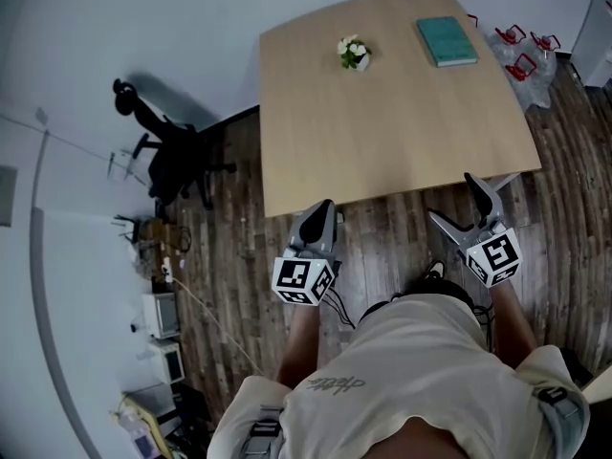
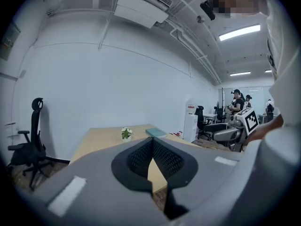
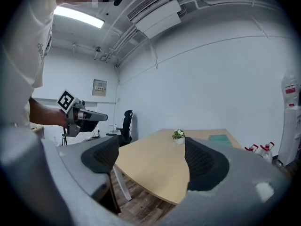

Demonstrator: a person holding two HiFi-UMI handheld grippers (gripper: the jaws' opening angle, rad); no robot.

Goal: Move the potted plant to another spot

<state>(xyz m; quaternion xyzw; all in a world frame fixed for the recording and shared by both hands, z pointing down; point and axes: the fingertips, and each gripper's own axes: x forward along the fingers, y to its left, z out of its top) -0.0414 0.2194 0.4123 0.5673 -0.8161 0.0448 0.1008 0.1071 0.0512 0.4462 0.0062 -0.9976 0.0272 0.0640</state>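
Observation:
The potted plant [image 1: 353,53], small with white flowers in a white pot, stands on the far part of the wooden table [image 1: 382,132]; it also shows in the left gripper view [image 2: 126,133] and the right gripper view [image 3: 178,135]. Both grippers hang over the floor, short of the table's near edge and far from the plant. My left gripper [image 1: 318,222] is shut with nothing in it, its pads meeting [image 2: 151,147]. My right gripper [image 1: 462,208] is open and empty, jaws wide apart [image 3: 150,157].
A teal book [image 1: 447,41] lies on the table right of the plant. A black office chair [image 1: 177,161] stands left of the table. A bag with red-handled items [image 1: 521,55] sits on the floor at the far right. People [image 2: 237,102] stand in the distance.

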